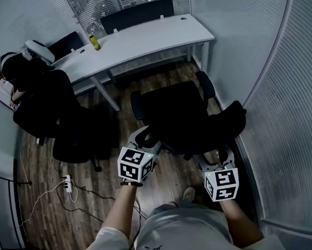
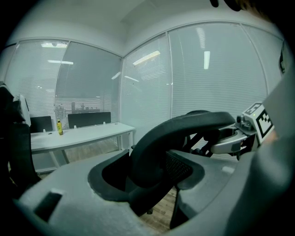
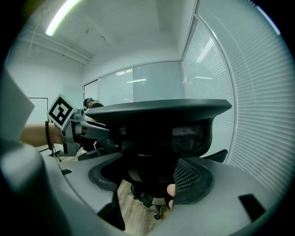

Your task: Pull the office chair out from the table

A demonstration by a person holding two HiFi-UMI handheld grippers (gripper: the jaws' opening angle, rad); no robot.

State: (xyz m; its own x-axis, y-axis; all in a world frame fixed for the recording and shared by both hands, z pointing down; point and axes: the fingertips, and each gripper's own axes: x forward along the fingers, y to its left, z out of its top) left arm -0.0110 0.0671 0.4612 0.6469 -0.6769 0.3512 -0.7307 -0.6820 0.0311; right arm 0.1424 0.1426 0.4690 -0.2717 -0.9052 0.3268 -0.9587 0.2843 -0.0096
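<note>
The black office chair point(image 1: 174, 111) stands out on the wood floor, away from the white table point(image 1: 136, 38), its seat toward the table. Its curved backrest point(image 1: 224, 123) faces me. My left gripper point(image 1: 146, 142) clasps the backrest's left edge. In the left gripper view the backrest rim point(image 2: 184, 126) fills the gap of the left gripper point(image 2: 150, 177), and both pads lie against it. My right gripper point(image 1: 217, 157) holds the right end. In the right gripper view the backrest point(image 3: 161, 110) sits between the jaws of the right gripper point(image 3: 150, 177).
A seated person point(image 1: 24, 68) in a second black chair point(image 1: 62, 125) is at the table's left end. A yellow bottle point(image 1: 94, 42) stands on the table, with more chairs point(image 1: 137, 13) behind it. A glass wall point(image 1: 283, 82) runs close on the right. A power strip and cables point(image 1: 68, 185) lie on the floor.
</note>
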